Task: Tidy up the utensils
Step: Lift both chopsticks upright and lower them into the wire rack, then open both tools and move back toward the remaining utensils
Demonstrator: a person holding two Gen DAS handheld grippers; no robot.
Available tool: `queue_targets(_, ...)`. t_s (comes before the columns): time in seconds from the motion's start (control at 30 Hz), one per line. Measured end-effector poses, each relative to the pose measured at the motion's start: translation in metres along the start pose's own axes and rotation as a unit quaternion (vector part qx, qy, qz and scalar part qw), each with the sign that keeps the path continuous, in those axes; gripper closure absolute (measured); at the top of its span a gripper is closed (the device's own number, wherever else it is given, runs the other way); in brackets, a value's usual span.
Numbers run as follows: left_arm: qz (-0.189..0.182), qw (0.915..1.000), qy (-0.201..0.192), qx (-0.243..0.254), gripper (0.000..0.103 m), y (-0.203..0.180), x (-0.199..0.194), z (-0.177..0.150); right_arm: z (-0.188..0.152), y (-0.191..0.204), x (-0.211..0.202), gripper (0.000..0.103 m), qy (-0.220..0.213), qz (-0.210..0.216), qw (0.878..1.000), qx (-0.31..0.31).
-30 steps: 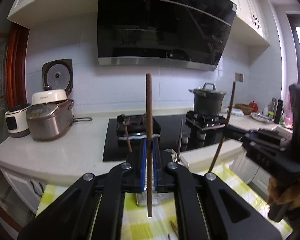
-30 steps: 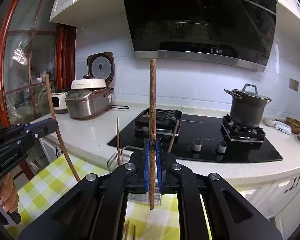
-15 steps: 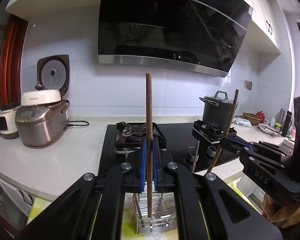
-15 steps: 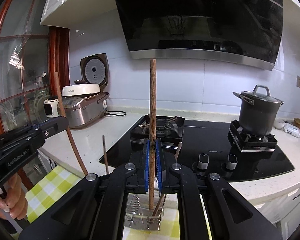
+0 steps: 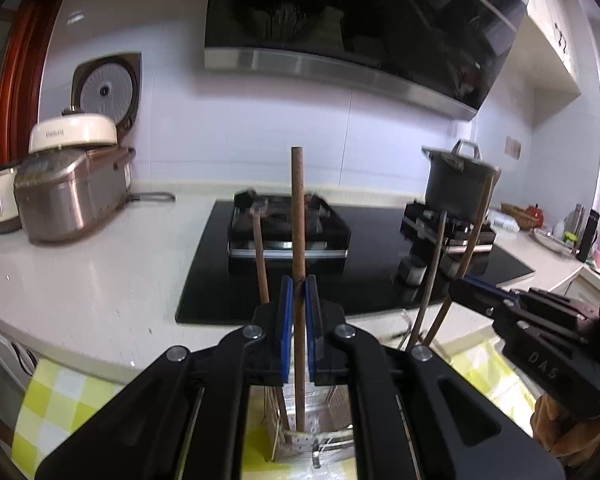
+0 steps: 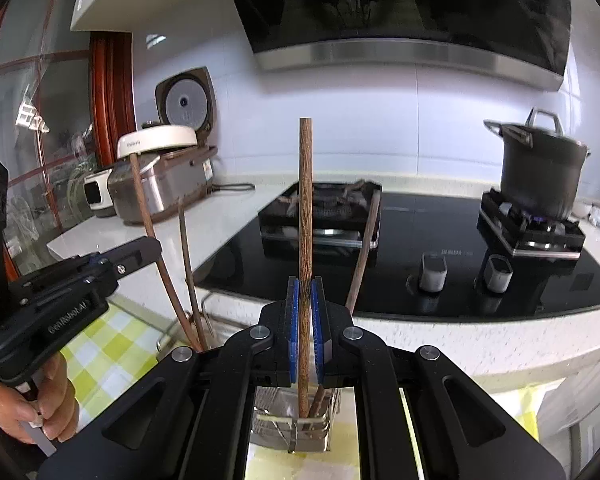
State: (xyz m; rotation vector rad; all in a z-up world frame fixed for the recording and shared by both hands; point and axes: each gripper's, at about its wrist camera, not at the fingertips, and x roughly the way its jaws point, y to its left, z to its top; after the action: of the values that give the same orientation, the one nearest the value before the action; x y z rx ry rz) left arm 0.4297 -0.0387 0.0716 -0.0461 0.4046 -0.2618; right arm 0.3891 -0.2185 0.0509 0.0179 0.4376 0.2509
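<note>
My left gripper is shut on a brown wooden chopstick held upright, its lower tip down in a metal wire utensil holder. My right gripper is shut on a second wooden chopstick, also upright with its tip inside the same holder. Other chopsticks stand leaning in the holder. The right gripper also shows in the left wrist view, holding its stick. The left gripper shows in the right wrist view.
The holder stands on a yellow-checked cloth. Behind it is a white counter with a black gas hob, a dark pot on a lit burner, and rice cookers at the left.
Both grippers have lowered and tilted down toward the holder; the chopstick tips, above the holder a second ago, now reach into it.
</note>
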Motion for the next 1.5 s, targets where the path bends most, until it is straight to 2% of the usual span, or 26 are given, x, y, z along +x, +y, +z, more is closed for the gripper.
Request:
queue_targets(0.13,0.003,0.9998,0.022,-0.001,0.097,0.001,0.013,-0.016,-0.01,-0.006,0.01,0.094,0.023,0.005,1.0,0.01)
queue_targets(0.33,0.016,0.9995,0.028,-0.003,0.096,0.006,0.017,-0.024,-0.017,-0.005,0.018,0.093,0.043,0.012,0.999,0.008)
queue_targets(0.43,0.017,0.9993,0.033,-0.009,0.082,0.01,0.015,-0.026,-0.015,-0.003,0.016,0.091,0.042,0.007,0.999,0.009)
queue_targets(0.47,0.019,0.9992,0.033,-0.008,0.071,0.009,0.013,-0.026,-0.015,-0.002,0.014,0.088,0.041,0.005,0.999,0.01)
queue_targets(0.5,0.023,0.9993,0.031,-0.006,0.06,0.01,0.011,-0.027,-0.014,-0.002,0.012,0.078,0.04,0.0,0.999,0.01)
queue_targets(0.53,0.027,0.9993,0.027,-0.005,0.057,0.01,0.009,-0.028,-0.014,-0.003,0.01,0.065,0.038,-0.003,0.999,0.01)
queue_targets(0.6,0.03,0.9992,0.025,-0.006,0.055,0.01,0.003,-0.028,-0.014,-0.004,0.004,0.056,0.031,-0.004,0.999,0.013)
queue_targets(0.63,0.031,0.9992,0.024,-0.009,0.054,0.011,0.0,-0.028,-0.014,-0.005,0.0,0.056,0.028,-0.009,0.999,0.014)
queue_targets(0.77,0.039,0.9989,0.012,-0.022,0.038,0.015,-0.017,-0.028,-0.016,-0.008,-0.016,0.055,0.023,-0.016,0.999,0.016)
queue_targets(0.83,0.047,0.9986,0.005,-0.026,0.032,0.016,-0.031,-0.031,-0.019,-0.01,-0.027,0.047,0.02,-0.022,0.999,0.017)
queue_targets(1.0,0.064,0.9975,-0.006,-0.03,0.016,0.021,-0.066,-0.04,-0.034,-0.018,-0.062,0.042,0.014,-0.035,0.999,0.031)
queue_targets(1.1,0.075,0.9967,-0.005,-0.029,0.005,0.024,-0.092,-0.056,-0.051,-0.021,-0.084,0.034,0.015,-0.037,0.998,0.038)
queue_targets(1.23,0.074,0.9969,0.013,-0.024,0.005,0.027,-0.119,-0.087,-0.085,-0.019,-0.106,0.033,0.035,-0.046,0.998,0.037)
queue_targets(1.5,0.068,0.9947,0.07,-0.031,0.005,0.03,-0.158,-0.168,-0.165,0.001,-0.125,0.033,0.093,-0.045,0.994,0.034)
